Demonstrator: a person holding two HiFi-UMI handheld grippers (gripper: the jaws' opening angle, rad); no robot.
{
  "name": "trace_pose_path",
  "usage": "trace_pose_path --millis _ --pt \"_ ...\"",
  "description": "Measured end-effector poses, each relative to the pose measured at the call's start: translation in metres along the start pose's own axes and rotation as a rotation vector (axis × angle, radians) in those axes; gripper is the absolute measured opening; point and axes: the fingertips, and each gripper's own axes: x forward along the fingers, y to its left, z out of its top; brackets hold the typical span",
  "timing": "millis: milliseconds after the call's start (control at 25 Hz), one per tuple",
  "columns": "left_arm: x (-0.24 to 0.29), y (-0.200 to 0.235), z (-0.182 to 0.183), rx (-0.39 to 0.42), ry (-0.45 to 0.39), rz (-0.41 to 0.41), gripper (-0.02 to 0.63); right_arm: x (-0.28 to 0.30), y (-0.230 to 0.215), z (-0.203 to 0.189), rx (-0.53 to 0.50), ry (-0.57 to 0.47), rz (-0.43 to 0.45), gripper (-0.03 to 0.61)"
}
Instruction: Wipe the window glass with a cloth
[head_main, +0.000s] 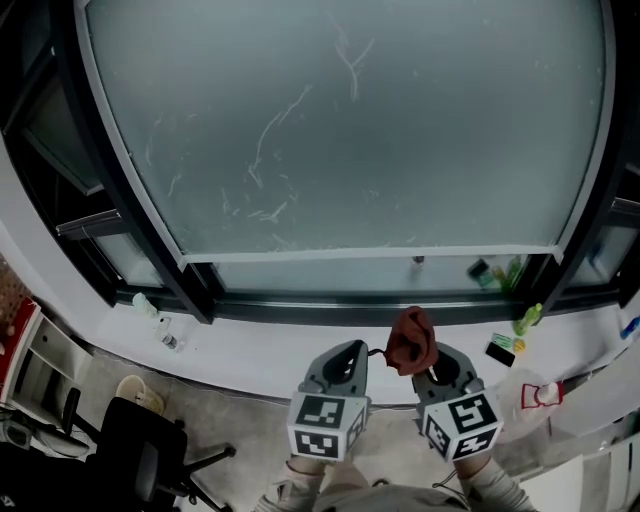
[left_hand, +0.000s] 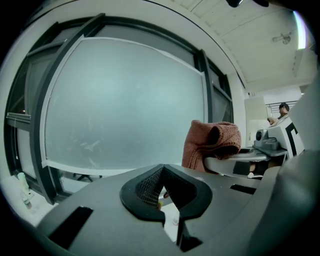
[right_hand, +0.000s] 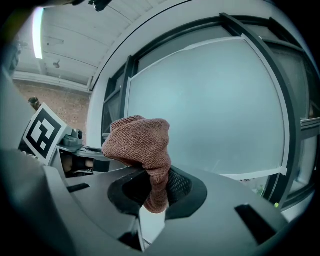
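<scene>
The frosted window glass (head_main: 340, 130) fills the upper head view, marked with white scratchy smears. A reddish-brown cloth (head_main: 411, 340) is bunched in my right gripper (head_main: 432, 368), whose jaws are shut on it; in the right gripper view the cloth (right_hand: 141, 150) stands up out of the jaws, in front of the glass (right_hand: 210, 110). My left gripper (head_main: 346, 362) is beside it, shut and empty. The left gripper view shows its jaws closed, the cloth (left_hand: 211, 142) to its right and the glass (left_hand: 120, 105) ahead.
A white sill (head_main: 300, 345) runs below the glass, with a small bottle (head_main: 146, 305) at left and green bottles (head_main: 526, 318) and a dark item (head_main: 500, 352) at right. Black window frames (head_main: 95, 190) flank the pane. An office chair (head_main: 140, 450) stands on the floor lower left.
</scene>
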Motion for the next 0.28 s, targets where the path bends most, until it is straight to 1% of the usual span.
trace_pose_path --millis 280 --pt "-0.018 -0.021 -0.001 0.005 -0.011 -0.006 0.005 -0.024 0.004 -0.001 0.003 -0.027 -0.001 0.048"
